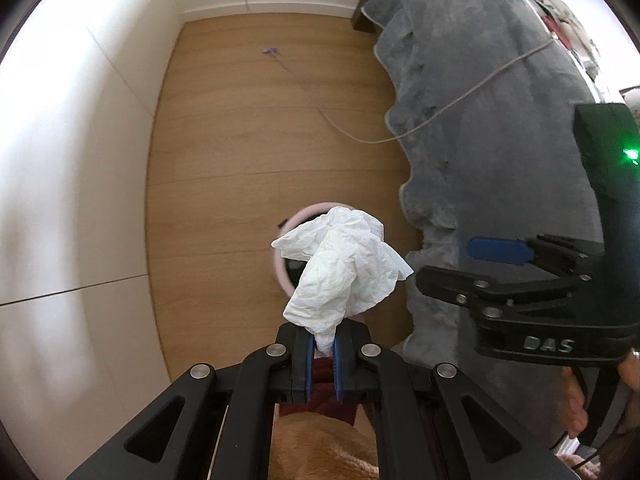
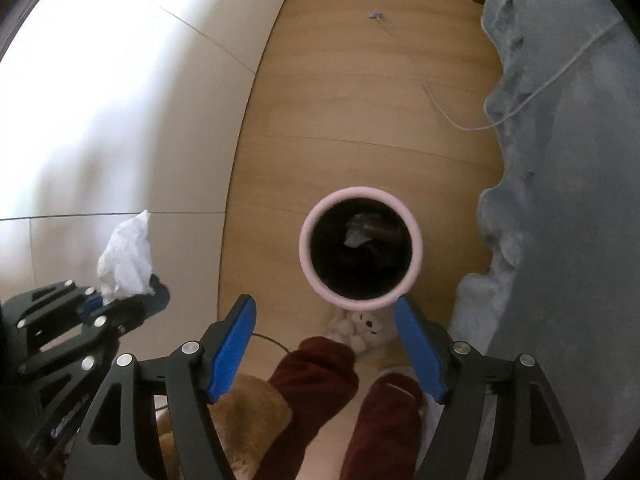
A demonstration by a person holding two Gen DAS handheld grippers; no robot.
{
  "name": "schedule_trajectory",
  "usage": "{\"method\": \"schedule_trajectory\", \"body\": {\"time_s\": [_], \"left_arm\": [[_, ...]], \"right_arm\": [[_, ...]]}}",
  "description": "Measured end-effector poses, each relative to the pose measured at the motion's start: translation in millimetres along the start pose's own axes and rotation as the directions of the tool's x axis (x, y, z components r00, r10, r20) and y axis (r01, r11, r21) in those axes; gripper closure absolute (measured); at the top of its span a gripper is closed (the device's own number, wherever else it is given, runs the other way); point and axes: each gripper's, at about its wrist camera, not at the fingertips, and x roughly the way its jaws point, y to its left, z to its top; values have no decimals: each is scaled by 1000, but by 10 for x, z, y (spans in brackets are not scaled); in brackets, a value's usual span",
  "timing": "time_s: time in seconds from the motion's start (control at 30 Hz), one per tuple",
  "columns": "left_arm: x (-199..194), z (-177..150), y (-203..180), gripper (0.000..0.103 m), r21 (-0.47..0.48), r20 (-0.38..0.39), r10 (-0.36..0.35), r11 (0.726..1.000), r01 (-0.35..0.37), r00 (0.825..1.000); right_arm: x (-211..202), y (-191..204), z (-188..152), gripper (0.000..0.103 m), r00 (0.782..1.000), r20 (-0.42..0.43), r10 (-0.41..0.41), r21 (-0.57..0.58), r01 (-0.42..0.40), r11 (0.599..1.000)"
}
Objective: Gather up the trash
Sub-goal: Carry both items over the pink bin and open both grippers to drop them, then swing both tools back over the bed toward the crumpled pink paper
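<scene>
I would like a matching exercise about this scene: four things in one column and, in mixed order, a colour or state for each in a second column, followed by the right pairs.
Things:
1. left gripper
2. right gripper
3. bin
4. blanket

States or colours:
A. pink rim, dark inside
B. grey, hangs down to the wooden floor
C. shut on the crumpled white tissue
D. open, with nothing between its blue pads

Pairs: 1-C, 2-D, 3-A, 4-B

Both wrist views face down — sharing the bin [image 2: 360,240].
</scene>
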Motion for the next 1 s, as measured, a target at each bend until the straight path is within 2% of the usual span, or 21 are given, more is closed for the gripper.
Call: {"method": "schedule_trajectory", "body": {"time_s": [0.07,0.13,0.33,0.5,0.6,0.73,0.77,0.9,1.0], "left_arm": [[19,-7,-59,96,3,1,-20,1000,20,1000],[84,-8,-145,96,8,-4,-40,999,40,999],[264,90,-416,96,52,-27,-31,998,33,999],[303,171,-580,93,78,-38,-23,997,26,999],[325,184,-621,80,95,-41,8,995,-4,999],[351,169,-628,32,92,-39,24,996,-20,999],[348,156,-632,26,92,-33,32,995,-29,999],[366,132,-648,19,92,-35,44,995,-41,998],[361,128,-639,18,97,-37,50,994,-46,998]], "right_arm": [[-97,-81,-68,32,1000,-9,19,37,-18,999],[-214,-196,-157,32,997,-2,71,82,-71,994],[-662,-418,-418,32,996,91,22,140,-35,990],[-777,-579,-540,32,993,116,26,212,-51,976],[-781,-652,-595,32,992,122,33,242,-62,968],[-824,-635,-629,32,990,133,49,267,-83,960],[-825,-643,-635,32,989,136,51,270,-86,959],[-844,-713,-672,32,988,144,54,285,-94,954],[-839,-730,-717,32,987,150,56,288,-97,953]]}}
